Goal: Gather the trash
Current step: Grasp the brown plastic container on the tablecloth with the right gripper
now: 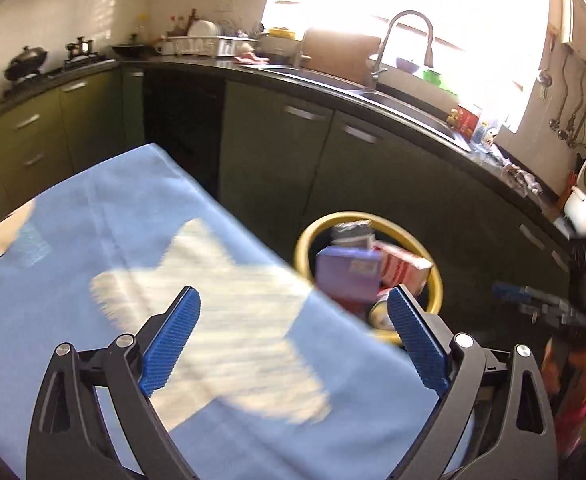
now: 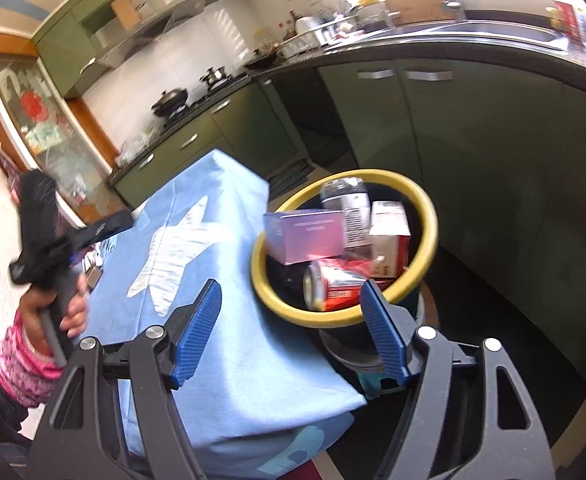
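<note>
The trash bin (image 2: 425,216), yellow-rimmed, stands beside the blue-clothed worktop (image 2: 229,360) and holds a purple box (image 2: 305,236), a red can (image 2: 333,288), a red-and-white carton (image 2: 389,236) and a bottle (image 2: 349,204). My right gripper (image 2: 291,296) is spread and empty near its rim. My left gripper (image 1: 293,300) is spread wide, empty, above the cloth.

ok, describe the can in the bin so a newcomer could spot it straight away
Start at the table with the blue cloth; at its far corner stands a dark bin with a yellow rim, full of trash. The can lies on its side at the front of the pile, silver end facing the table. It is the only round metal thing there: its neighbours are a purple box, a red-and-white carton and a clear bottle.
</note>
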{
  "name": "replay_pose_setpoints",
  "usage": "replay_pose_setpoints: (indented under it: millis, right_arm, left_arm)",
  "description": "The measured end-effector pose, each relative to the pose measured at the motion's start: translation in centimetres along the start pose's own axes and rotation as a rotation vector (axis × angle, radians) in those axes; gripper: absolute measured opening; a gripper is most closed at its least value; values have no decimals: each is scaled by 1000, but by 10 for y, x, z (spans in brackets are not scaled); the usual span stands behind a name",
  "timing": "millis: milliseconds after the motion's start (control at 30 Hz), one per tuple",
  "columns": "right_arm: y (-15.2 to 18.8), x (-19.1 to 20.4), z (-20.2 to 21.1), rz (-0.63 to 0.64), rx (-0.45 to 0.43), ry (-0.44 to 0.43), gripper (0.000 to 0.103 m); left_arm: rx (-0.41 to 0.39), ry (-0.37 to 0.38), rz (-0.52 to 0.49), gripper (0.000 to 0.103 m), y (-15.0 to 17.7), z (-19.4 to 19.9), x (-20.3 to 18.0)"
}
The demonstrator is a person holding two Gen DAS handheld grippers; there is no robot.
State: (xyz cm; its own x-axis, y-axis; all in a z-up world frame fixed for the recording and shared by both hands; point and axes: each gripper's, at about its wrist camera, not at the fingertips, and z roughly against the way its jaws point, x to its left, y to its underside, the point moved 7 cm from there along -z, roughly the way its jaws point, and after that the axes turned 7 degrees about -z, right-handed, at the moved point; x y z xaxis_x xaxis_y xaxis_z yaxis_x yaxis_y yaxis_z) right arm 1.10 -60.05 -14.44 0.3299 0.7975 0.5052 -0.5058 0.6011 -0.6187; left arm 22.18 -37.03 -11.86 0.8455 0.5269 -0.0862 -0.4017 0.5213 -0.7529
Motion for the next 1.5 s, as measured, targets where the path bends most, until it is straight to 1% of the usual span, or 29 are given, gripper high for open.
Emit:
replay_pose_setpoints:
  millis: [100, 200, 333, 367, 400, 433, 467, 533, 600, 700, 800, 867, 967, 1000, 1100, 1200, 1267, 1400, 1500]
  right_arm:
    - [-3, 27, -14, 52, 25, -12, 68]
    - [-10, 59, -29, 105, 37, -34, 68]
    - [-23, 127, -52, 230, 52, -92, 68]
    - [-26, 150, -58, 281, 57, -118, 68]
    - [-28, 175, -64, 337, 63, -154, 68]
    - [-30, 195, -70, 382, 70, -183, 68]
    - [-31, 219, -79, 436, 80, -212, 68]
    - [-27, 261, -101, 541, 127, -255, 68]
    - [-16, 299, -126, 647, 174, -293, 68]
    - [6, 339, -167, 784, 247, -319, 68]
    - [28, 366, -202, 871, 313, -336, 68]
    - [46, 383, -226, 927, 369, -363, 68]
    - [74, 406, -249, 1015, 436, -400, 68]
    - [83, 415, -255, 1043, 454, -416, 68]
    - [103, 433, -270, 1115, 496, -444, 67]
    - [116, 440, -283, 1162, 524, -449, 67]
    - [122, 445, -290, 1178, 537, -449, 67]
    - [131, 449, -299, 1201, 549, -447, 66]
    - [138, 455, -305, 1207, 561, -455, 60]
  left_arm:
    - [19, -51, 33, 94, 39, 29, 28]
    - [46, -96, 64, 94, 76, 46, 59]
    - [90, -87, 104, 94, 105, 54, 91]
    - [95, -73, 117, 94, 111, 54, 97]
    - [93, -43, 133, 94, 115, 55, 100]
    - [79, -31, 142, 94, 117, 57, 102]
    - [56, -40, 144, 94, 118, 60, 104]
    - [19, -63, 148, 94, 117, 71, 110]
    - [-17, -76, 163, 94, 119, 84, 117]
    - [-50, -86, 193, 94, 121, 105, 127]
    - [-82, -123, 223, 94, 127, 128, 139]
    - [-109, -152, 229, 94, 131, 142, 144]
    - [-166, -228, 209, 94, 137, 164, 151]
    - [-180, -240, 200, 94, 136, 167, 151]
    - [-214, -232, 173, 94, 133, 172, 145]
    - [-228, -230, 138, 94, 132, 171, 135]
    - [-221, -212, 129, 94, 132, 167, 132]
    - [-210, -190, 144, 94, 134, 162, 132]
    - [-203, -183, 153, 94, 137, 160, 134]
